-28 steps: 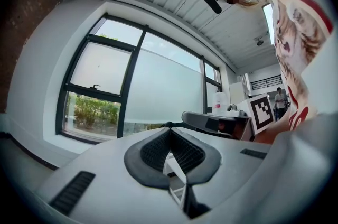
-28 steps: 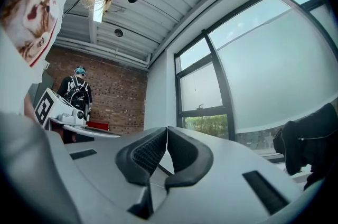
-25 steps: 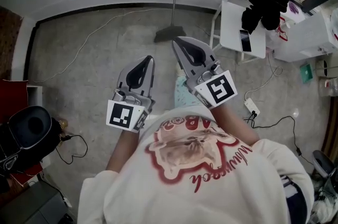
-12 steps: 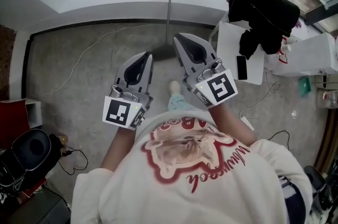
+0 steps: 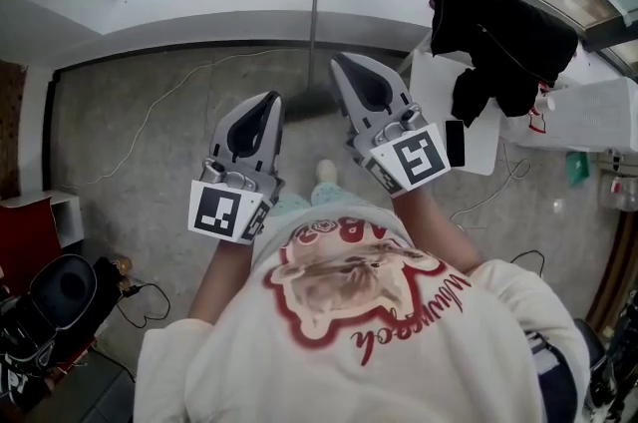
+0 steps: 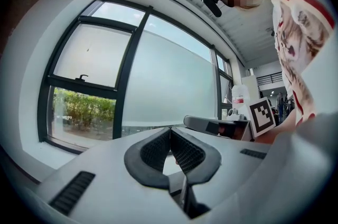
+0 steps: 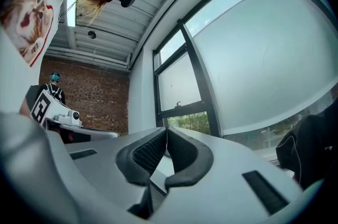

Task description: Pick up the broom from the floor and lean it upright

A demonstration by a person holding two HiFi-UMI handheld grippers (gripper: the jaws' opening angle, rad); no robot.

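The broom stands upright under the window in the head view. Its thin handle (image 5: 314, 22) runs up the white wall, and its dark head (image 5: 302, 104) rests on the concrete floor, partly hidden between my grippers. My left gripper (image 5: 269, 98) is held level just left of the broom head, jaws shut and empty. My right gripper (image 5: 341, 60) sits just right of the handle, also shut with nothing in it. In the left gripper view the left gripper (image 6: 170, 130) faces the window, and the right gripper (image 7: 166, 130) does the same in its own view; neither shows the broom.
A white table (image 5: 439, 82) stands at the right with black clothing (image 5: 498, 12) piled on it and a phone (image 5: 455, 142) at its edge. A thin cable (image 5: 150, 112) trails over the floor at left. A black bag (image 5: 60, 286) lies at lower left.
The person has walked toward the window, carrying both shut grippers forward. The broom now looks nearer, and its head has slipped partly behind the grippers.
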